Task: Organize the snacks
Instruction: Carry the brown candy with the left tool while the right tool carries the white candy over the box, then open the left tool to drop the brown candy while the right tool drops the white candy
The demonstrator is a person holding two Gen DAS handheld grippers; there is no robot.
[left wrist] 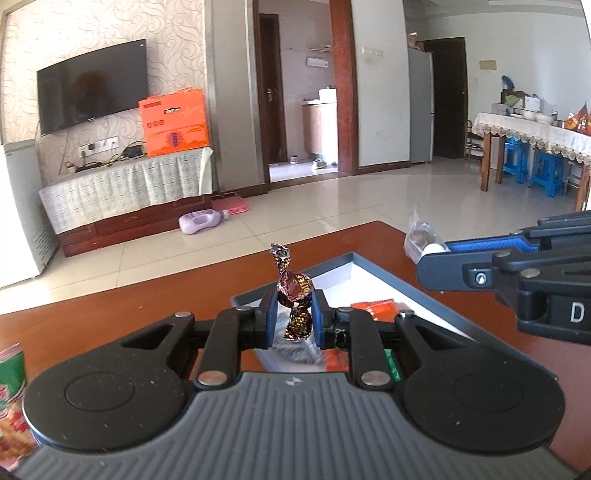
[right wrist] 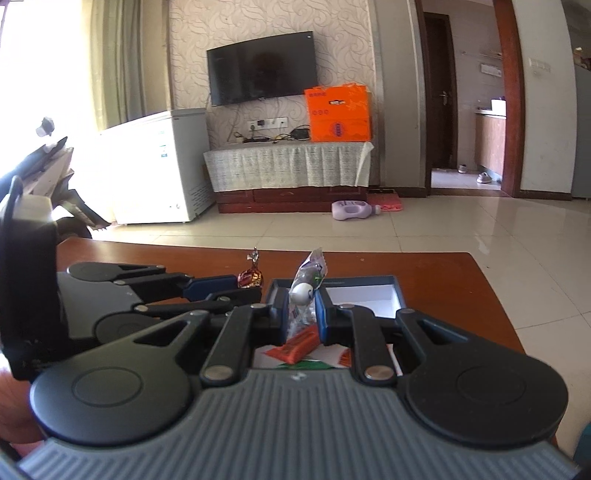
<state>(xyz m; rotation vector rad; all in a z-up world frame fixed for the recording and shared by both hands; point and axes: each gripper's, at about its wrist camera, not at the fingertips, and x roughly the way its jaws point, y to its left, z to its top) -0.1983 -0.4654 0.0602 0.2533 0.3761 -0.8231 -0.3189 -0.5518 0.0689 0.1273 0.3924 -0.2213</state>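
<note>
The box (left wrist: pixel 406 284) floor mostly hides under both grippers; a green-and-red packet (left wrist: pixel 11 391) (label unreadable) is cut off at the left edge.

Beyond the tongs: pale tiled floor (right wrist: pixel 424 236), patterned wall (right wrist: pixel 258 33), wall-mounted television (right wrist: pixel 262 72), cloth-draped cabinet (right wrist: pixel 288 166) bearing an orange box (right wrist: pixel 338 114). Left: white chest freezer (right wrist: pixel 159 166), bright daylight.

Snack count, both wrist views
2 grippers (left wrist: pixel 294 319) (right wrist: pixel 301 314); 1 foil candy (left wrist: pixel 294 290); 1 clear-wrapped snack (right wrist: pixel 306 286); 1 tray (left wrist: pixel 373 275); 1 orange packet (left wrist: pixel 376 308); 1 table (left wrist: pixel 147 295).
</note>
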